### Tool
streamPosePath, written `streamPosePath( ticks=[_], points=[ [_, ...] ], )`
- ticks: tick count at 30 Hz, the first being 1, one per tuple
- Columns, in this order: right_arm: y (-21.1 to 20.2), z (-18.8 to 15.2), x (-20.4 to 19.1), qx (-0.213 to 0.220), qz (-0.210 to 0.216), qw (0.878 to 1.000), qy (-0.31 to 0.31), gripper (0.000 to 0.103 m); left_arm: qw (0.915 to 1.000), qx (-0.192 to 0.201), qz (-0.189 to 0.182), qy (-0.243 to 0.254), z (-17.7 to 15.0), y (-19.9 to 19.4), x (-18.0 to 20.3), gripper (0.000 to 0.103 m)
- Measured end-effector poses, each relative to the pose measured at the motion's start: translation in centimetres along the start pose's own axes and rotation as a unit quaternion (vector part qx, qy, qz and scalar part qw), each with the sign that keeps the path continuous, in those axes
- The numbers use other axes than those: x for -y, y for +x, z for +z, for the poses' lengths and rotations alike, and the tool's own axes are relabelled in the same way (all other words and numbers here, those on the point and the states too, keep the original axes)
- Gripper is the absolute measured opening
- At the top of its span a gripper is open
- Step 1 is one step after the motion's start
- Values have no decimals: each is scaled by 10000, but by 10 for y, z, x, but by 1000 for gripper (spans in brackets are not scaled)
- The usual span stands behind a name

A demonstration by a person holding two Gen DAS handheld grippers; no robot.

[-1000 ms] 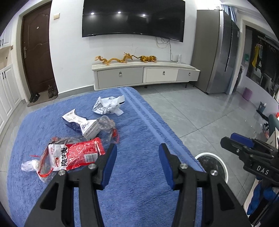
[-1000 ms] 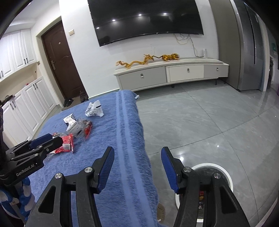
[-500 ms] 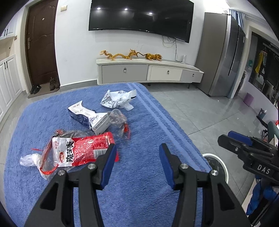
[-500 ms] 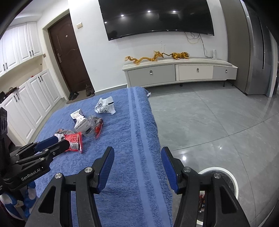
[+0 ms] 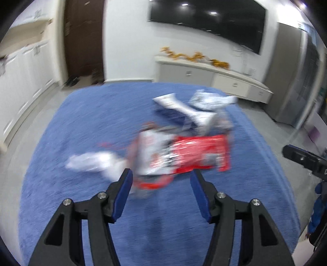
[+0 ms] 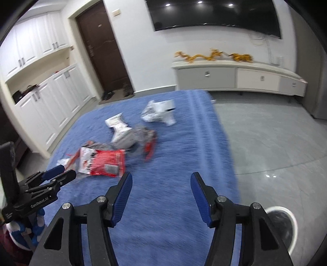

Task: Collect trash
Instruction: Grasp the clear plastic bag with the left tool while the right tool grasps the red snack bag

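**Trash on blue rug, both hand-held grippers spread**

Left hand-held gripper (image 5: 161,184): hovering with jaws spread, gripping nothing; red snack wrapper (image 5: 196,153) lying just beyond its fingertips on the blue rug (image 5: 81,126).
Right hand-held gripper (image 6: 160,187): jaws spread, carrying nothing; wrapper sitting ahead to its left, white-rimmed bin (image 6: 294,219) waiting low to its right.

Blue towel (image 6: 179,155) over the desk. Grey tiled floor (image 6: 271,139). Dark door (image 6: 102,47); shoes (image 6: 116,94) at its foot. White cabinets (image 6: 45,98). Wall-mounted TV (image 6: 214,14). Low sideboard (image 6: 235,78) carrying gold dragon figures (image 6: 212,56). Grey fridge (image 5: 290,71), blurred.
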State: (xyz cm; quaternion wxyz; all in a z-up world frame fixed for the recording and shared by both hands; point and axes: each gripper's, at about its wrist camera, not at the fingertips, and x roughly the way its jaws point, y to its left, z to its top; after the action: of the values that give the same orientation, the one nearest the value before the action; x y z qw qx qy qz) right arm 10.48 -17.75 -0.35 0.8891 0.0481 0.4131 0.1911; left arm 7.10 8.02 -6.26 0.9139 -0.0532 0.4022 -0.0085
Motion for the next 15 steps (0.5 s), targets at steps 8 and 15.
streamPosePath(
  ticks=[8, 15],
  points=[
    [65, 8, -28, -543, 727, 9959, -51, 57, 9941, -317, 128, -1025, 1, 18, -81, 57],
    [105, 12, -37, -869, 1024, 9909, -24, 57, 9918, -240, -45, -1256, 7, 16, -103, 57]
  ],
)
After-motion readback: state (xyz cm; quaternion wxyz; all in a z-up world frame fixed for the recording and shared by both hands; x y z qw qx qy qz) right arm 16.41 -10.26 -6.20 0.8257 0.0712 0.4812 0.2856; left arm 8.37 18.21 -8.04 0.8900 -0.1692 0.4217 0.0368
